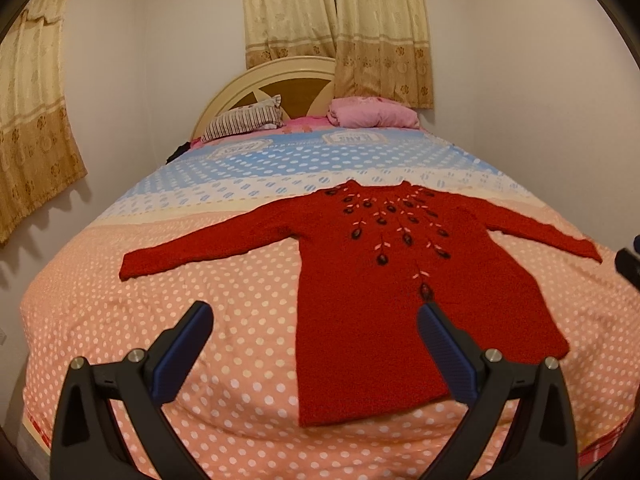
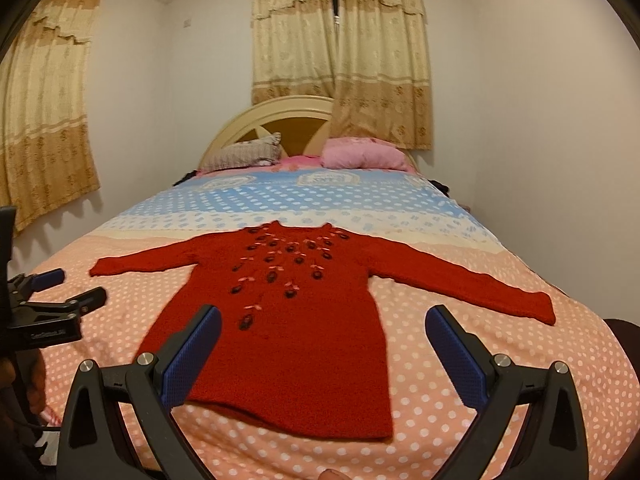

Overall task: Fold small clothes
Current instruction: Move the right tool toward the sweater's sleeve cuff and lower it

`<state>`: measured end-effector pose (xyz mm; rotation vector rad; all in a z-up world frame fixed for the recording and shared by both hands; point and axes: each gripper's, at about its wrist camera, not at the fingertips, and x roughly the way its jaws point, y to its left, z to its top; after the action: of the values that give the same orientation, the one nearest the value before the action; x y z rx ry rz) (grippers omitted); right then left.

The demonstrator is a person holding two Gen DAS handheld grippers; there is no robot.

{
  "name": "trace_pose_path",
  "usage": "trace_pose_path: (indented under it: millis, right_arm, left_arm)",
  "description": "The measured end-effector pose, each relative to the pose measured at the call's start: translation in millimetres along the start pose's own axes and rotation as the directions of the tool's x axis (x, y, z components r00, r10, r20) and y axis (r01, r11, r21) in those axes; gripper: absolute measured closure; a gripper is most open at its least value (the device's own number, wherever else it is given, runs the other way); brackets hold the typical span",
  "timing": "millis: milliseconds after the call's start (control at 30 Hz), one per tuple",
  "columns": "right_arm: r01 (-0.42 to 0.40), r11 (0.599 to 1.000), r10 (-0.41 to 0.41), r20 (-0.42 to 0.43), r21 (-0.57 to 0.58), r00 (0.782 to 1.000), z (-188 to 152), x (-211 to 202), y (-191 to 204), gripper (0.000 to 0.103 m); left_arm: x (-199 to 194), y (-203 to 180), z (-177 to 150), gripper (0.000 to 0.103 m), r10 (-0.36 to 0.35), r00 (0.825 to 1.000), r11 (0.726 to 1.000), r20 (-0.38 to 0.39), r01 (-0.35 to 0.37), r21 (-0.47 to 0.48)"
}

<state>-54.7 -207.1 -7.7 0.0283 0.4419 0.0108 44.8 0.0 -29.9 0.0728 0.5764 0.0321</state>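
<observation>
A small red knit sweater [image 1: 372,300] with dark embroidered flowers lies flat, face up, on the bed, both sleeves spread out sideways; it also shows in the right wrist view [image 2: 296,340]. My left gripper [image 1: 316,316] is open and empty, hovering above the hem's left side. My right gripper [image 2: 324,320] is open and empty above the hem's right side. The left gripper [image 2: 68,288] also shows at the left edge of the right wrist view, beside the left sleeve.
The bed [image 1: 160,320] has a peach polka-dot sheet with a blue band farther back. A striped pillow [image 1: 244,120] and a pink pillow [image 1: 372,114] lie by the headboard. Walls and curtains surround the bed.
</observation>
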Motion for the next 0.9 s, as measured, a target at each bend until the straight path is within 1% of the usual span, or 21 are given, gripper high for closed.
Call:
trace_pose_path:
  millis: [100, 300, 467, 667, 767, 900]
  right_arm:
    - [0.020, 1.000, -0.020, -0.015, 0.022, 1.000, 2.6, 10.0, -13.4, 0.001]
    - [0.108, 0.993, -0.106, -0.041, 0.045, 0.993, 14.2, 33.2, -50.4, 0.001]
    - [0.167, 0.983, -0.161, -0.084, 0.072, 0.983, 21.9, 59.8, -87.4, 0.001]
    - [0.206, 0.972, -0.189, -0.147, 0.113, 0.971, 20.2, 93.7, -122.8, 0.001]
    - [0.230, 0.963, -0.202, -0.188, 0.142, 0.961, 16.0, 115.6, -142.4, 0.001]
    - [0.255, 0.952, -0.215, -0.221, 0.171, 0.951, 11.0, 134.7, -163.0, 0.001]
  left_arm:
    - [11.4, 2.5, 5.1, 0.000, 0.012, 1.000, 1.000, -0.006, -0.012, 0.017]
    - [37.2, 4.7, 16.7, 0.000, 0.059, 0.998, 0.997, -0.001, -0.058, 0.056]
    - [65.0, 5.1, 23.2, 0.000, 0.063, 0.998, 0.996, -0.023, -0.062, 0.065]
    - [97.2, 1.9, 31.5, 0.000, 0.075, 0.996, 0.993, -0.055, -0.069, 0.097]
    - [115.3, -0.1, 34.9, 0.000, 0.079, 0.994, 0.992, -0.074, -0.071, 0.106]
    - [137.5, -4.4, 39.5, 0.000, 0.080, 0.992, 0.991, -0.101, -0.068, 0.115]
